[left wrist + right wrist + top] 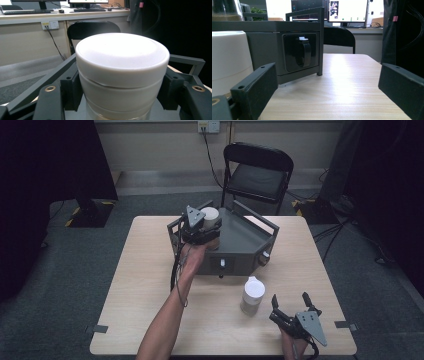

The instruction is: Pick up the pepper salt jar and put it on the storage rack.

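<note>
A jar with a white lid [210,214] is held over the top shelf of a grey metal cabinet [240,240] in the middle of the table. My left gripper [208,227] is shut on it. In the left gripper view the jar [122,65] sits close up between the black pads [75,92], which press on its sides just below the lid. A second white-lidded jar [252,295] stands on the table in front of the cabinet. My right gripper [290,298] rests near the front right edge, open and holding nothing. In the right gripper view that second jar [229,60] stands just left of the wide-apart jaws.
The cabinet has raised rails [260,220] around its top and small knobs [222,264] on its front. One dark latch [303,53] faces the right gripper. A black folding chair [257,172] stands behind the wooden table [145,285].
</note>
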`<action>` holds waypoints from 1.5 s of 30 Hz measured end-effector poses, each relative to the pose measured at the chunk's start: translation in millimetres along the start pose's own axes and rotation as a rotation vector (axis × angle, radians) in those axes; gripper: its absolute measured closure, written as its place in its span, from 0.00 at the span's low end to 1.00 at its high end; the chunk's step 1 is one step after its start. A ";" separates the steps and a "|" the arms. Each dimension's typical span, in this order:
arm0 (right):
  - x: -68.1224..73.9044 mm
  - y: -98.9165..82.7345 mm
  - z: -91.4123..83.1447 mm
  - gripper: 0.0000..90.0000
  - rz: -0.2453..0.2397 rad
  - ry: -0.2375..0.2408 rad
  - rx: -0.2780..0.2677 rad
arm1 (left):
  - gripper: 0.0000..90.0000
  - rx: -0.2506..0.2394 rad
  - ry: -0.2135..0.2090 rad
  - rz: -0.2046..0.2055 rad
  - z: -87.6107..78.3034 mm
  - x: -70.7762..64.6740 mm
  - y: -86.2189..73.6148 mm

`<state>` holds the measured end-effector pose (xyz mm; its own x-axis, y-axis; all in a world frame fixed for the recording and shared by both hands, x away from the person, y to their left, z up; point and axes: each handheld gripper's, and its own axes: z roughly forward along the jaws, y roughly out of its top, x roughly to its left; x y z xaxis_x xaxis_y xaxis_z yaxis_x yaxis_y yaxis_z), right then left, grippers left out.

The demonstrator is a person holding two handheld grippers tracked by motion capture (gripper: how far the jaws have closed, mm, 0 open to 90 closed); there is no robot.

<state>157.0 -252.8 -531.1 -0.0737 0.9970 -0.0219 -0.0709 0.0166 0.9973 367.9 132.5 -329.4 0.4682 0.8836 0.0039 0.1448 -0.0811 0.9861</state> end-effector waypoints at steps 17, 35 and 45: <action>0.2 0.0 0.0 0.02 0.000 -0.001 0.000 | 0.09 -0.052 -0.022 -0.072 -4.1 7.4 -6.3; 0.6 0.0 0.0 0.02 0.000 -0.004 0.000 | 0.00 -0.121 0.007 -0.074 -26.9 7.6 -22.2; 0.8 0.1 0.0 0.02 0.000 -0.005 0.000 | 0.00 -0.120 0.013 -0.064 -35.7 9.5 -37.8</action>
<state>157.0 -252.0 -531.0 -0.0691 0.9974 -0.0213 -0.0706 0.0164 0.9974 335.8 160.5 -360.8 0.4495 0.8913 -0.0584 0.0683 0.0309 0.9972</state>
